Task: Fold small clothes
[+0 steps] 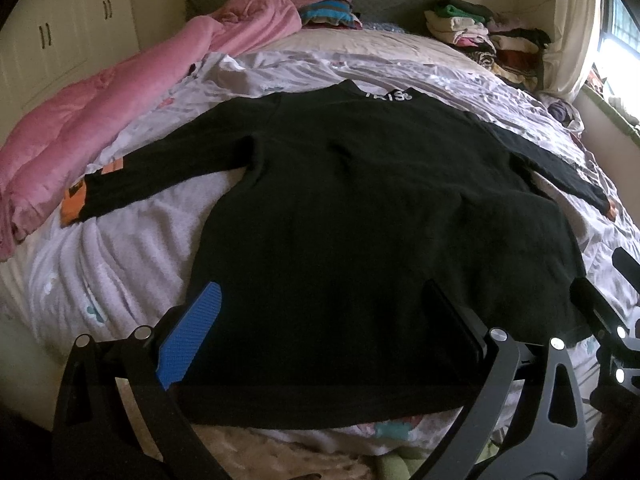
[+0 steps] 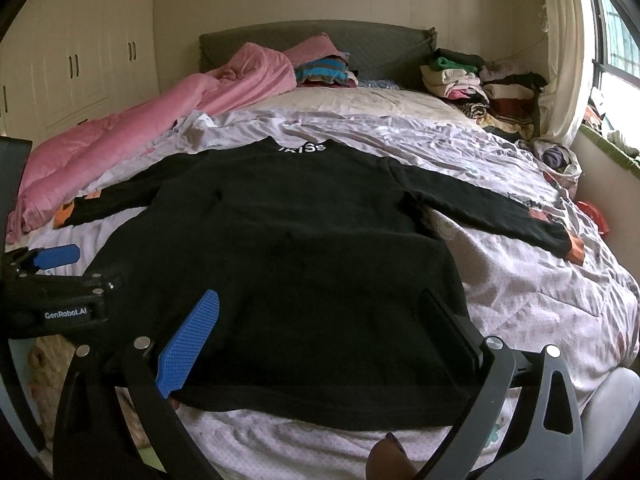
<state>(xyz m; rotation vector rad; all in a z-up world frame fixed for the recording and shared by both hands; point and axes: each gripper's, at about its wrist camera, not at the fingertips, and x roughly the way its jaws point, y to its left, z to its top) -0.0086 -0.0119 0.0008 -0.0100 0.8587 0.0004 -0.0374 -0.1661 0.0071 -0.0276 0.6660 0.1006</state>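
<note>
The left gripper (image 1: 320,340) had its 2 fingers spread wide, nothing between them, poised over the hem of the black sweater (image 1: 360,208). The right gripper (image 2: 324,336) stood the same way, jaws wide apart and empty, above the hem nearer the garment's right side. In the right wrist view the left gripper showed at the left edge beside the sweater's lower corner.

The sweater lay flat on the bed (image 2: 520,280), collar away from the cameras with white lettering on it, both sleeves stretched out to the sides, orange patches at the cuffs. A pink quilt (image 1: 100,120) was bunched along the bed's left side. Stacks of folded clothes (image 2: 480,80) sat at the headboard's right end, near the window (image 2: 612,40). A white wardrobe (image 2: 80,52) stood behind the bed to the left.
</note>
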